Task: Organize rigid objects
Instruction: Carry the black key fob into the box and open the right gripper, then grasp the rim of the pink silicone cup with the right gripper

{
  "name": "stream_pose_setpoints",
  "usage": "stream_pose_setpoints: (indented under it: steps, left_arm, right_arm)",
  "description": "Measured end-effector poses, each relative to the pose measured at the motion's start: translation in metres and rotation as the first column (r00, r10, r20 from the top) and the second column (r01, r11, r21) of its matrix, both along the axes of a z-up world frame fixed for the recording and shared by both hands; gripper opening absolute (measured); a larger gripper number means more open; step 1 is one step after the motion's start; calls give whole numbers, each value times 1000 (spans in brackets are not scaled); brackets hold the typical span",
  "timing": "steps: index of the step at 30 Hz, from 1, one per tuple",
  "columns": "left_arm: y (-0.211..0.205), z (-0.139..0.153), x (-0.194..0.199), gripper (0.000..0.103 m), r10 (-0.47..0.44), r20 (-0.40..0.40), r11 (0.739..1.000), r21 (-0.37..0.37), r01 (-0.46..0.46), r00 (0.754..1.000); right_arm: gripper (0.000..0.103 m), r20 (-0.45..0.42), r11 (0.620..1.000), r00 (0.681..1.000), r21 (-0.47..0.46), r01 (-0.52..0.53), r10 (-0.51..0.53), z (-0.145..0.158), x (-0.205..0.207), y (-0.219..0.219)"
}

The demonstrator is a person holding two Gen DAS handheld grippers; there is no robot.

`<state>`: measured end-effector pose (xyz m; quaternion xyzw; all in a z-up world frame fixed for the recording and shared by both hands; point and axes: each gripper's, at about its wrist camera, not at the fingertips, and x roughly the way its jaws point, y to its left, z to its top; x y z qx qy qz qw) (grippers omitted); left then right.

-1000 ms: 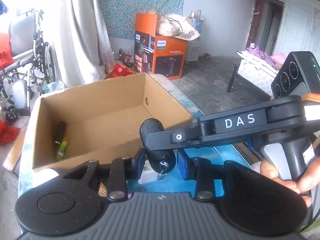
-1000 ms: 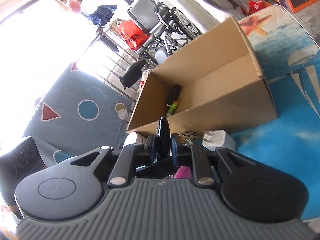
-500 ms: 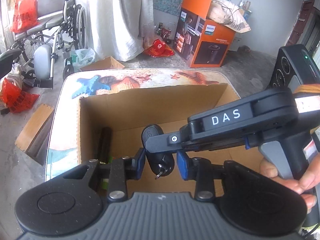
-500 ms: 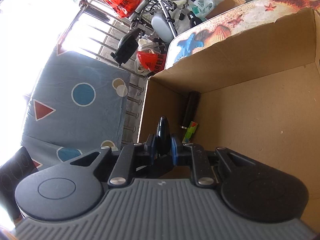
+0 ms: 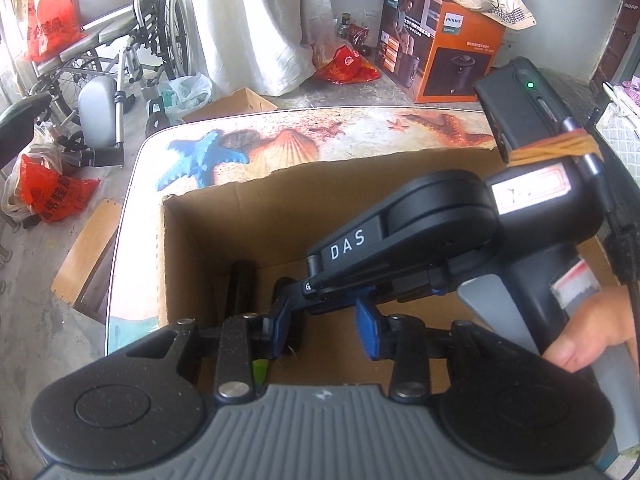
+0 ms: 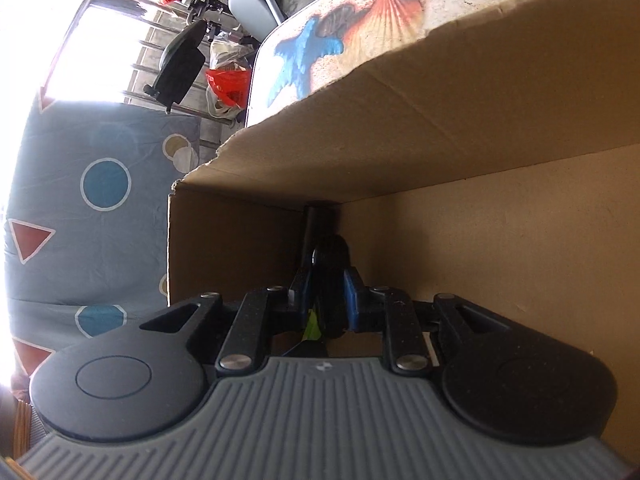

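- Left gripper [image 5: 324, 326]: fingers spread, just opening, nothing pinched, over cardboard box [image 5: 280, 200] on counter [image 5: 360, 136].
- Black cylinder [image 5: 240, 284] lying at box's left wall.
- Right gripper [image 6: 326, 300]: fingers pinching black key fob [image 6: 332, 280], low inside box beside cylinder.

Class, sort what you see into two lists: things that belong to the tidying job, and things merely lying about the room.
Job: cardboard box; black key fob held by right gripper; black cylinder in the box; left gripper.

Lying about: wheelchair; orange Philips carton; red bags.
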<state>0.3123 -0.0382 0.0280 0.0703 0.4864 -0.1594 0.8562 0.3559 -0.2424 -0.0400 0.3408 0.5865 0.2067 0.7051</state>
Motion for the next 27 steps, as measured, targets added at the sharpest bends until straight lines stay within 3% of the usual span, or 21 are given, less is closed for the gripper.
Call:
stream_pose_setpoints:
  steps: [5,12,17,21,27]
  left_arm:
    - [7,15,-16,42,3,19,999,-37,-2,1000]
    - [16,57,-80,53,-41,109,990,-132,56,993]
    - [25,73,-145,72,-83,173,975,-188,115,981]
    - [28,55,-195,77,-119,161,965,-212,152,980]
    - [22,7,-242,82,-162,128,966,-180,183,978]
  right_arm:
    - [19,29,1000,999,-8,24,-24,12,-12,-10]
    - [22,168,999,984,1,52,-52,68,-79,-50]
    - [22,375,992,921,-14,123,-109,121,-171,-94]
    - [22,464,989,878,-16,144,-120,128,-244,-113]
    - [22,472,982,878,-110,151,-82,90,-322,-104]
